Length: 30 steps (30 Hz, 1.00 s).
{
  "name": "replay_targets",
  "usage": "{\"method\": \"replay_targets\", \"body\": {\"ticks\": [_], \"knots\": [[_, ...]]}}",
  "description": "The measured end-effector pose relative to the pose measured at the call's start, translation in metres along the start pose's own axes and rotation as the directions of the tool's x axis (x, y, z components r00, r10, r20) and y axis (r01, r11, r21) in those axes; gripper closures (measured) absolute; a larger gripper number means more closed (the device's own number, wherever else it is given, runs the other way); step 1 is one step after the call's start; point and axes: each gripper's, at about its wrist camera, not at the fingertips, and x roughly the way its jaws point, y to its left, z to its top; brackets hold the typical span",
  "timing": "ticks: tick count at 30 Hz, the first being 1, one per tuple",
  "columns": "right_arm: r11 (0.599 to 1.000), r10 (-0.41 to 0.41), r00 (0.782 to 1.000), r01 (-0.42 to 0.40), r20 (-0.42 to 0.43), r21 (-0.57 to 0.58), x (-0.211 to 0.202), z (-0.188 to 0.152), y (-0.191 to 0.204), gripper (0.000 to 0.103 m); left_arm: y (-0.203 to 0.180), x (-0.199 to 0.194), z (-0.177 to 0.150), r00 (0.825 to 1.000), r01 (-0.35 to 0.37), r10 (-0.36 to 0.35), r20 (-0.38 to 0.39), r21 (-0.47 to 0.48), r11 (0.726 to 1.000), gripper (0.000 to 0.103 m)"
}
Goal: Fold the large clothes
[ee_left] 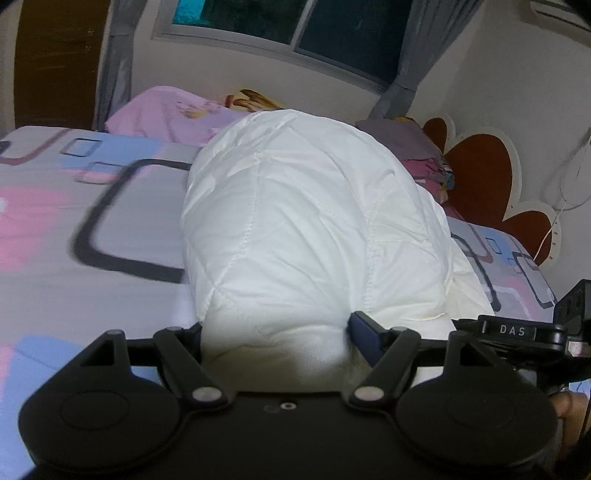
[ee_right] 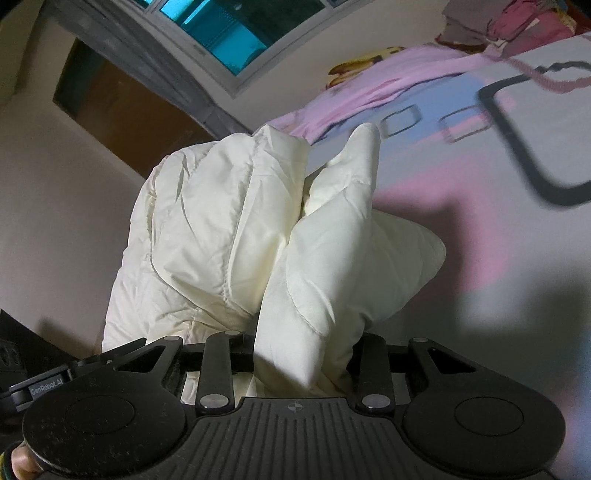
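Black linkage arms of the left tongs (ee_left: 275,334) fill the bottom of the left wrist view, w/ a thick wad of white quilt (ee_left: 295,221) bunched between the jaws. Jaws stand wide, and the padding fills the whole gap and presses against both sides, so they're clamped on a fat fold of it. One blue pad (ee_left: 364,332) shows on the right side; the other is buried in fabric.

From that grip the quilt runs away from the camera as one long rounded bulk, long axis pointing toward the window (ee_left: 295,26) and the far end of the bed (ee_left: 55,221). It lies across the patterned sheet (grey, pink, blue w/ dark squares). Its far end reaches near a pink pillow (ee_left: 166,110) and a grey cushion (ee_left: 399,136); a red heart-shaped headboard (ee_left: 480,170) sits off to the right.

Right wrist view: right tongs (ee_right: 299,354) are much narrower, pinched on a thinner layered edge of the same quilt (ee_right: 229,229). Here the fabric stands up out of the jaws in two lobes, corners pointing up toward the window, lifted off the bed rather than lying flat. A thumb (ee_right: 22,459) shows at the bottom-left corner.

Sheet pattern is blurred in both views.
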Motion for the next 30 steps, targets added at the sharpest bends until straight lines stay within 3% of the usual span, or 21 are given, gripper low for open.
{"method": "replay_targets", "body": {"ticks": [7,14,16,17,19,25,30], "knots": [[1.0,0.006,0.999,-0.006,-0.036,0.001,0.076,-0.045,0.071,0.07,0.089,-0.033,-0.004,0.999,-0.047,0.046,-0.008,-0.012,0.999,0.029],[1.0,-0.008,0.997,0.007,-0.077,-0.016,0.131,-0.059,0.089,0.07,0.133,-0.036,-0.016,0.994,-0.112,0.112,-0.007,0.003,0.994,0.028],[0.998,-0.046,0.997,0.044,-0.067,-0.042,0.135,-0.06,0.088,0.061,0.135,-0.029,-0.023,0.992,-0.125,0.125,-0.008,0.018,0.992,0.028],[0.997,-0.072,0.996,0.069,-0.056,-0.044,0.136,-0.061,0.088,0.057,0.134,-0.026,-0.025,0.992,-0.129,0.129,-0.007,0.018,0.992,0.028],[0.989,-0.136,0.99,0.134,-0.029,-0.061,0.133,-0.062,0.09,0.038,0.133,-0.021,-0.027,0.99,-0.141,0.141,0.006,0.037,0.989,0.027],[0.945,-0.248,0.964,0.263,0.101,-0.193,0.102,-0.067,0.124,0.037,0.142,-0.028,-0.034,0.986,-0.165,0.165,0.014,0.066,0.984,0.025],[0.851,-0.309,0.902,0.404,0.302,-0.337,0.078,-0.076,0.172,0.036,0.142,-0.031,-0.035,0.986,-0.168,0.168,0.005,0.07,0.983,0.024]]}}
